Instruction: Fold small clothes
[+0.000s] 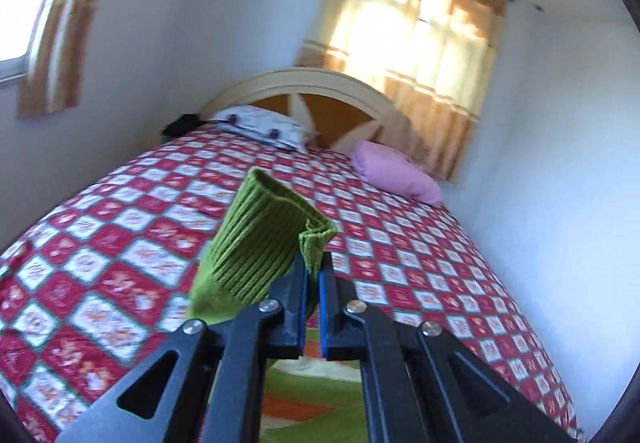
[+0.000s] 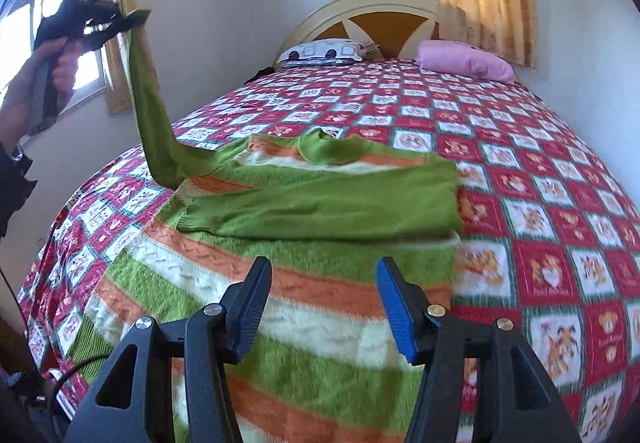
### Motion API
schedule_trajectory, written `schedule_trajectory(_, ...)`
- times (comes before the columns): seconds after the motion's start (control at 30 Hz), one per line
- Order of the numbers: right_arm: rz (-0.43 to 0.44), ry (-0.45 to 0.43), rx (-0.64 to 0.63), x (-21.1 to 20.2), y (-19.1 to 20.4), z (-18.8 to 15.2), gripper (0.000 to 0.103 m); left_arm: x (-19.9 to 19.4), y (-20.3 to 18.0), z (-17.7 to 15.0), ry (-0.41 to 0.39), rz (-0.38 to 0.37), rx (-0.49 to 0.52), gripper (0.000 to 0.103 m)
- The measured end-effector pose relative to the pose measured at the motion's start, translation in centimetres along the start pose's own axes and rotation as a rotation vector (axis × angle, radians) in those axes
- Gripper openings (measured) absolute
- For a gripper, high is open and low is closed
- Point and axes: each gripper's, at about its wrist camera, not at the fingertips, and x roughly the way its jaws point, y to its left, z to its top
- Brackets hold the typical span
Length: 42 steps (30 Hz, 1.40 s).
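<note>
**Left sleeve lifted for the fold**

Ahead of both tongs lay the bed (image 2: 520,147); on it, directly under our right gripper (image 2: 324,307), the striped sweater (image 2: 304,283) was spread flat. That gripper hung wide open, empty. Our left gripper (image 1: 313,275) had pinched the ribbed cuff (image 1: 260,235), raising the sleeve (image 2: 146,95) high, likely to fold it inward.

daylight fills both views, bright and a little bluish on the walls. the curtained window (image 1: 416,43) behind the headboard (image 1: 320,99) glows yellow and is blown out at its centre; a second window (image 2: 60,43) at the left edge glares white. the fisheye bends the bedspread (image 2: 520,203) and darkens the corners. the left wrist view is smeared with motion blur.
</note>
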Motion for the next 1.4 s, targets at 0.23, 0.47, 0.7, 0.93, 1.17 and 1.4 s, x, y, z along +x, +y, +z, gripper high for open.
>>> schedule_trajectory(0.23,0.020,0.008,0.026,-1.3,-0.8,-2.6,0.056,4.7,-9.2,-7.1,0.111,-0.114,0.138,0.004)
schedule_trajectory(0.47,-0.002,0.024,0.064,-0.2,-2.1,-4.3,0.056,9.9,-17.2,-18.0,0.266,-0.141,0.344,0.006)
schedule_trajectory(0.7,-0.009,0.056,0.059,1.3,-2.7,-5.6,0.056,7.3,-17.7,-23.3,0.320,-0.153,0.525,0.050)
schedule_trajectory(0.93,0.036,0.013,0.103,0.3,-3.2,-4.8,0.059,3.9,-7.0,-20.0,0.161,0.077,0.585,0.080)
schedule_trajectory(1.17,0.036,0.069,0.159,3.7,-3.5,1.4,0.062,8.3,3.6,-17.4,0.212,0.430,0.454,0.086)
schedule_trajectory(1.4,0.031,0.297,0.371,12.5,-6.1,2.8,0.039,9.6,6.1,-19.2,0.308,0.427,0.339,0.089)
